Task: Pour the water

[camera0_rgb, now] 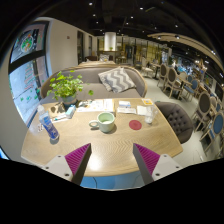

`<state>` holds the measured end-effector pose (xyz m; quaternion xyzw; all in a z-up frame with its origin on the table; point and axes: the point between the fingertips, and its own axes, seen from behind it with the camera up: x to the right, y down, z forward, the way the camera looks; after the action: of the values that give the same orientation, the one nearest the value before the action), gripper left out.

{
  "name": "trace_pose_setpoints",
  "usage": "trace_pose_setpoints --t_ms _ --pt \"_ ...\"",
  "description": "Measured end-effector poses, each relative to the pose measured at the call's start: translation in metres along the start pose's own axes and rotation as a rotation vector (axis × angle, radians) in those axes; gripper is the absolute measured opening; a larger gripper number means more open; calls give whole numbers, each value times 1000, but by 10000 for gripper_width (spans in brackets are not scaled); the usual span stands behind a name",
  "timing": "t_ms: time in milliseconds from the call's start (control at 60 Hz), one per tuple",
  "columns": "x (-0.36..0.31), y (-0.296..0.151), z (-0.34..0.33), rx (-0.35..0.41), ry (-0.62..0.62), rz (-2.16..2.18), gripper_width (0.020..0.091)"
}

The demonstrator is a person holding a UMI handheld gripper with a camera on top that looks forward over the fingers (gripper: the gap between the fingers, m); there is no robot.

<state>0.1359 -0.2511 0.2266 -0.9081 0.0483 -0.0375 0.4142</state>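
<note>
Above table [60,150], tool [113,160] wide open w/ nothing held, cup [106,122] well ahead.

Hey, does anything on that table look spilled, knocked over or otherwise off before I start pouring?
Nothing stands out. The bottle stands upright beside the plant, the cup sits upright mid-table, and no spill shows on the table. The gripper is open and empty, well short of them all.
</note>
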Motion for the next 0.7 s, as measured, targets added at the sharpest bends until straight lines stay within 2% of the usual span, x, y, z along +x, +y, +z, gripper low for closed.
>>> trace_pose_setpoints --t_ms 250,417,567,700 --pt "-34 7 -2 8 51 -9 857" --pt "-60 26 -4 3 76 -38 854" --pt "-109 47 -3 10 31 -54 853" --pt "-179 59 5 33 -56 -61 852"
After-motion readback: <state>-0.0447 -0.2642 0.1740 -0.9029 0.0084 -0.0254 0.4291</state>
